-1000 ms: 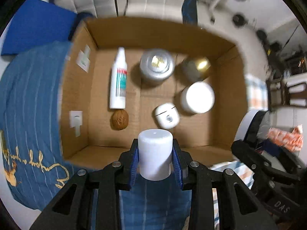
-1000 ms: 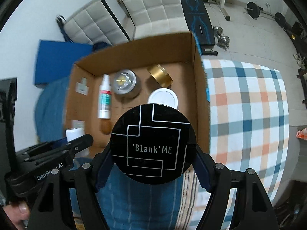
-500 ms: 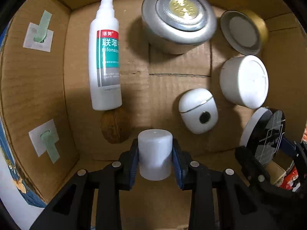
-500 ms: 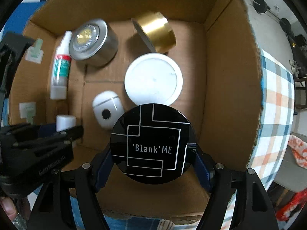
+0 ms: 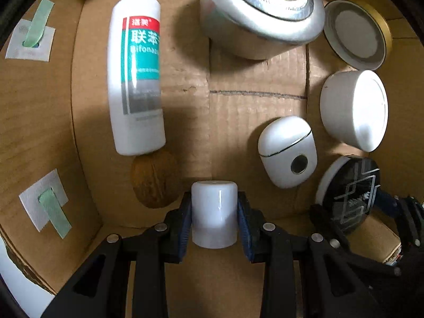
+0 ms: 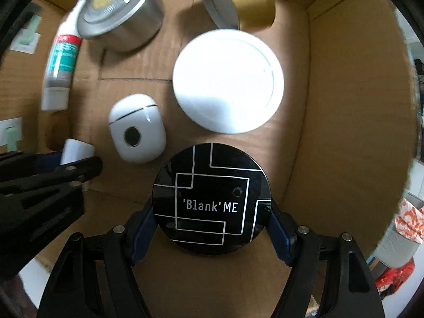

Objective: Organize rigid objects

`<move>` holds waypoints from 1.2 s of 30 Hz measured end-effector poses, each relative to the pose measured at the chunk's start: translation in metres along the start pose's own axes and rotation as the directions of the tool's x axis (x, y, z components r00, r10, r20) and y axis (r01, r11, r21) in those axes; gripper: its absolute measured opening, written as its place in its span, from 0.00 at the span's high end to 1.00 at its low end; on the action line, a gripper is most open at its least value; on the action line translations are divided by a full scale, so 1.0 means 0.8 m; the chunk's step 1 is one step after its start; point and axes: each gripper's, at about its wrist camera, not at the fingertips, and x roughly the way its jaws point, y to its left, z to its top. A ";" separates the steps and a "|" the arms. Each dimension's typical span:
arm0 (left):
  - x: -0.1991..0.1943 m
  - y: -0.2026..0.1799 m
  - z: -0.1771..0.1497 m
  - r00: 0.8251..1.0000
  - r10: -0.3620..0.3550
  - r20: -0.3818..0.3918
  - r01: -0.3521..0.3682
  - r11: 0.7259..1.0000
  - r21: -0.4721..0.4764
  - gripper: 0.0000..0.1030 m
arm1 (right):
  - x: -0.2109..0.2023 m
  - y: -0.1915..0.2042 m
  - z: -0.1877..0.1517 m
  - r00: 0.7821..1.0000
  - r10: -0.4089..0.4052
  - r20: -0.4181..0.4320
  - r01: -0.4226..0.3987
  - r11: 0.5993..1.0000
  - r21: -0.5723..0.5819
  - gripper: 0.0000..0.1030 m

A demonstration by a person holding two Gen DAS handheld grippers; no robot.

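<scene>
Both grippers hang low inside a cardboard box (image 5: 37, 111) (image 6: 344, 106), pointing down at its floor. My left gripper (image 5: 214, 214) is shut on a small white cap (image 5: 214, 212) (image 6: 76, 151), close to a walnut (image 5: 153, 180). My right gripper (image 6: 212, 212) is shut on a round black compact (image 6: 212, 198) (image 5: 352, 193) printed 'Blank'ME, near the box's right wall. On the floor lie a white spray bottle (image 5: 135, 79) (image 6: 61, 66), a silver tin (image 5: 259, 13) (image 6: 119, 8), a gold-rimmed jar (image 5: 357, 31) (image 6: 243, 0), a white round jar (image 5: 355, 108) (image 6: 228, 79) and a white earbud case (image 5: 288, 151) (image 6: 137, 129).
Bare cardboard floor (image 5: 233, 84) shows in the middle between the bottle and the earbud case. Taped green tabs (image 5: 50, 206) sit on the left wall. Outside the right rim lies an orange-patterned packet (image 6: 408, 220).
Both grippers have dropped from above the box's near edge down into it, so the objects now loom much larger. Each still holds its object.
</scene>
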 end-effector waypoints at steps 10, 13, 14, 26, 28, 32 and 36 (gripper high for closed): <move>-0.006 0.001 0.002 1.000 -0.017 -0.002 0.017 1.000 -0.026 0.67 | 0.017 -0.023 0.016 0.999 0.026 -0.035 -0.023 0.996 0.088 0.25; -0.006 0.009 0.001 1.000 -0.023 -0.006 0.023 0.998 -0.052 0.59 | 0.021 -0.031 0.015 0.997 0.057 -0.060 -0.050 0.993 0.108 0.25; -0.007 0.012 -0.001 1.000 -0.023 -0.008 0.023 0.998 -0.060 0.57 | 0.022 -0.032 0.014 0.996 0.061 -0.063 -0.054 0.992 0.112 0.25; -0.060 0.011 -0.040 0.994 0.007 0.109 -0.002 0.999 -0.044 0.32 | -0.026 -0.036 -0.013 0.994 0.109 0.009 -0.109 0.987 0.120 0.13; -0.073 0.013 -0.049 0.990 -0.007 0.138 0.013 0.999 -0.046 0.26 | -0.042 -0.036 -0.018 0.993 0.104 0.047 -0.109 0.987 0.116 0.08; -0.096 0.016 -0.067 0.979 -0.004 0.202 0.017 0.998 -0.061 0.15 | -0.075 -0.036 -0.036 0.989 0.098 0.111 -0.108 0.990 0.095 0.04; -0.112 0.018 -0.090 0.965 0.012 0.260 0.007 0.997 -0.071 0.07 | -0.098 -0.048 -0.065 0.982 0.076 0.173 -0.091 0.992 0.083 0.00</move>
